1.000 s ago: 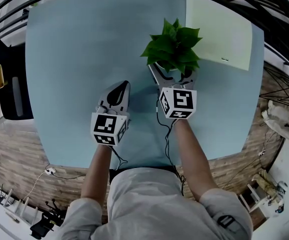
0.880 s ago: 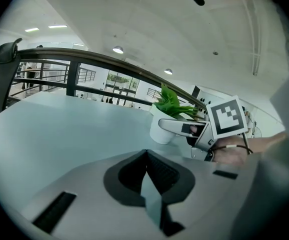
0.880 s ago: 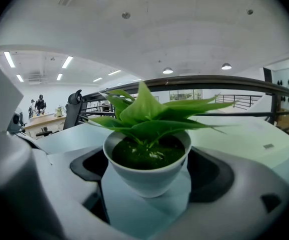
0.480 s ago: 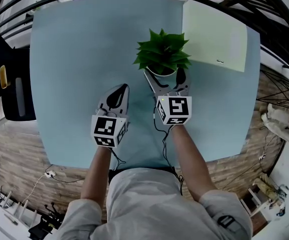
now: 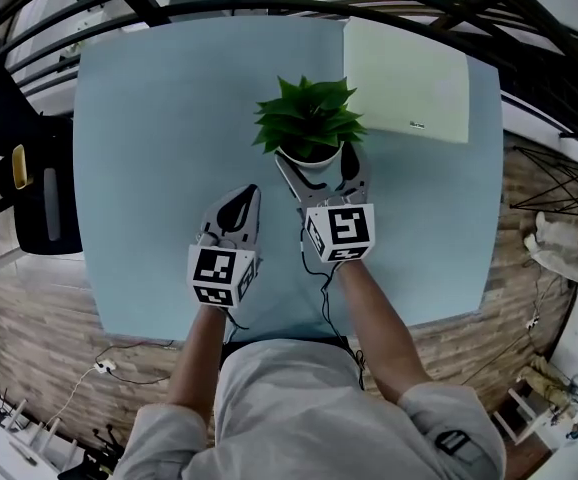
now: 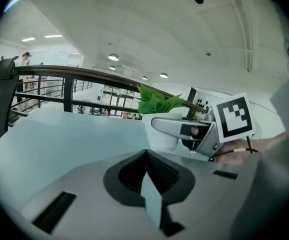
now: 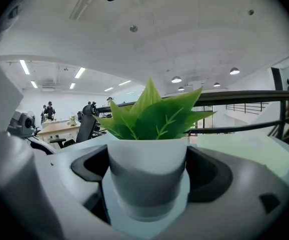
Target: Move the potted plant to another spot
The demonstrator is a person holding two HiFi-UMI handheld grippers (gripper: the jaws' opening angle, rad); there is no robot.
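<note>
The right tongs have just been closing and grip the potted plant by its white pot, one jaw on each side (leaves spread past the tips), over the blue table. Just to their left, the left tongs are pressed together, empty.

Green leaves cover most of the white round pot in the head view. In the left gripper view a jaw of the right tool hides part of its wall.
</note>
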